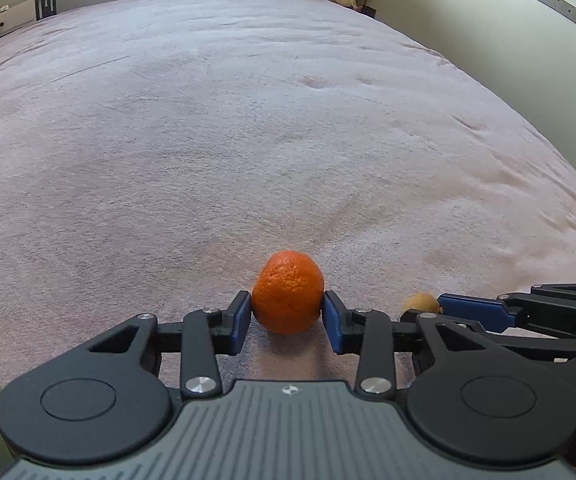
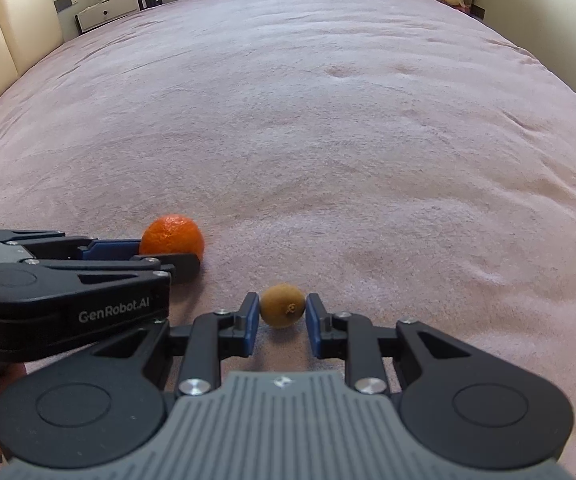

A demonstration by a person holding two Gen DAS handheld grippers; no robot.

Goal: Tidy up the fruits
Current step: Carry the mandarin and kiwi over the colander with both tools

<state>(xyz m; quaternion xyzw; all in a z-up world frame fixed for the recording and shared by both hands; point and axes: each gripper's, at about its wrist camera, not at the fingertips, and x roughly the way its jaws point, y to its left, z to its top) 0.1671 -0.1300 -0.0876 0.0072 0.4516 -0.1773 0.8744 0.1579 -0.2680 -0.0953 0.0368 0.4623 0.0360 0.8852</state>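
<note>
Left gripper (image 1: 287,314) clamps the round, dimpled orange mandarin (image 1: 288,292) at its widest middle on the pink fleece blanket (image 1: 248,140); right gripper (image 2: 282,314) clamps the small brown fuzzy kiwi (image 2: 282,305) alongside. Both probably light, soft-skinned, roll-prone; squeeze gently.

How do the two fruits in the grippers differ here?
The orange is bright orange with a pebbled peel; the kiwi is dull brown.
The orange is clearly larger than the kiwi, as the right wrist view shows.
The orange sits between the left gripper's pads; the kiwi between the right gripper's.
Both are roundish, rest on the pink blanket, and each has blue pads against its sides.
</note>
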